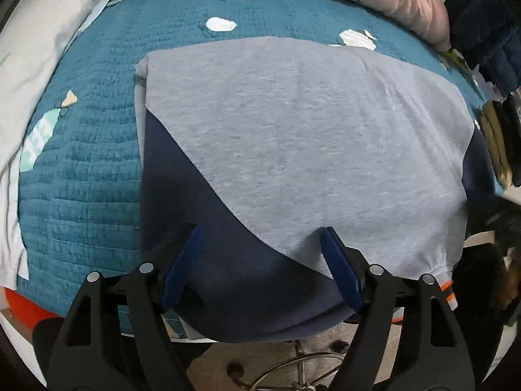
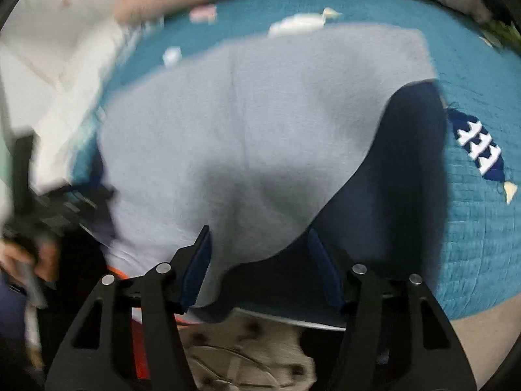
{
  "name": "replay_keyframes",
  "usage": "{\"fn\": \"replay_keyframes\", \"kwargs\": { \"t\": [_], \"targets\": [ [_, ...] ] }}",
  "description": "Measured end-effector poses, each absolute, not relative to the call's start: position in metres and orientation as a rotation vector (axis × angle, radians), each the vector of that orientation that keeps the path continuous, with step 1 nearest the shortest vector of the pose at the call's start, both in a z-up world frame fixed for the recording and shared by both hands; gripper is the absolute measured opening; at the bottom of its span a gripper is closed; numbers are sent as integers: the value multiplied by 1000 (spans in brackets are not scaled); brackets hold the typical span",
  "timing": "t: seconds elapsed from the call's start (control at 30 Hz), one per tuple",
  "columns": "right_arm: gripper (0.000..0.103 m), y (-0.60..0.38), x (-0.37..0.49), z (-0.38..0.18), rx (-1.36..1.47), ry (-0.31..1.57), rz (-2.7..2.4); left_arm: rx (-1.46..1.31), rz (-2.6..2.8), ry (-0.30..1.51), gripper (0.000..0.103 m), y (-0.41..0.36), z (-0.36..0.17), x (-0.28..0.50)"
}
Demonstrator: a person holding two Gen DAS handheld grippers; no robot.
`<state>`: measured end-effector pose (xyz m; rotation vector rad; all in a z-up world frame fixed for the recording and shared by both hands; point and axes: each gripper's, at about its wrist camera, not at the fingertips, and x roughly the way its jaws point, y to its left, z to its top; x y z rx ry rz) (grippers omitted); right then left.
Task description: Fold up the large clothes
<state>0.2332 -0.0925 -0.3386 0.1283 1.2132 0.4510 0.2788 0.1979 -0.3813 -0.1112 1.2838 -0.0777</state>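
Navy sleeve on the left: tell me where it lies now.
In the left wrist view, the navy sleeve lies along the grey sweatshirt's left edge on the teal quilt, between the open left gripper's fingers.

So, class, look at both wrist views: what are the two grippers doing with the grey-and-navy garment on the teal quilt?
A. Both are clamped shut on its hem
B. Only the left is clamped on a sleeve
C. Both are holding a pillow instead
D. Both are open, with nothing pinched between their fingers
D: the left gripper and right gripper both show blue fingers spread wide over the garment, which lies loose on the quilt.
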Motion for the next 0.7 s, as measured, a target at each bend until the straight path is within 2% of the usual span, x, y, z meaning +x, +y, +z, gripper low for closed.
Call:
{"fn": "replay_keyframes", "kwargs": {
  "t": [0.1,0.13,0.17,0.27,0.47,0.5,0.53,0.63,0.7],
  "targets": [
    [56,-102,240,-364,12,1303,351,-124,-67,1271,77,198,-385,275],
    [46,-107,241,-381,-61,1335,317,-137,-71,1268,77,200,-385,274],
    [20,-113,242,-387,-81,1321,316,-140,-78,1270,76,202,-386,274],
    [0,-137,252,-387,28,1339,312,-142,-92,1269,75,210,-387,274],
    [0,-122,252,-376,-75,1344,254,-213,-93,1257,74,221,-385,278],
    [7,-115,250,-365,-72,1319,259,-213,-92,1254,74,220,-383,278],
    [7,-108,246,-352,-47,1282,273,-217,-73,1246,74,219,-378,277],
    [11,-103,258,-325,-13,1193,297,-240,-47,1159,88,213,-357,277],
    [12,-96,277,-321,-28,1145,266,-254,-36,1101,89,210,-346,283]
  ]
}}
